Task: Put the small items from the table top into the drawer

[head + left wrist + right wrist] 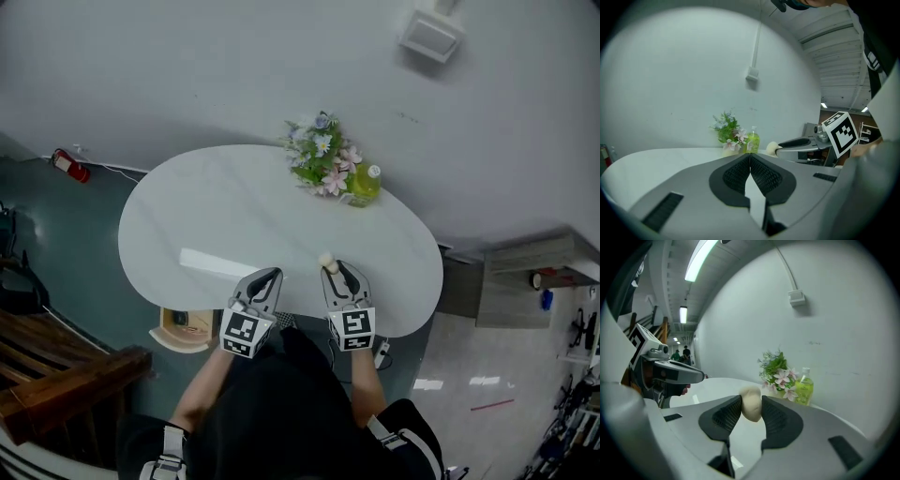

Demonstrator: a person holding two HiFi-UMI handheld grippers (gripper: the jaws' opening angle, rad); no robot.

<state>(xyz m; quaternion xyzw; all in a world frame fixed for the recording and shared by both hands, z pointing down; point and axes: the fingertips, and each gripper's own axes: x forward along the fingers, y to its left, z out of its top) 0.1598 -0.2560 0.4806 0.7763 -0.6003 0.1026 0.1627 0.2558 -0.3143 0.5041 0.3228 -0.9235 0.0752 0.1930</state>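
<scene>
Head view: right hand-held gripper (336, 269) clamps a half-hidden cream lump (327, 261); left hand-held gripper (270, 276) closed, empty.

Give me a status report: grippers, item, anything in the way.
Left gripper shut, empty. Right gripper shut on cream lump, over near edge of table. Flowers and bottle at far edge, not in the way.
</scene>
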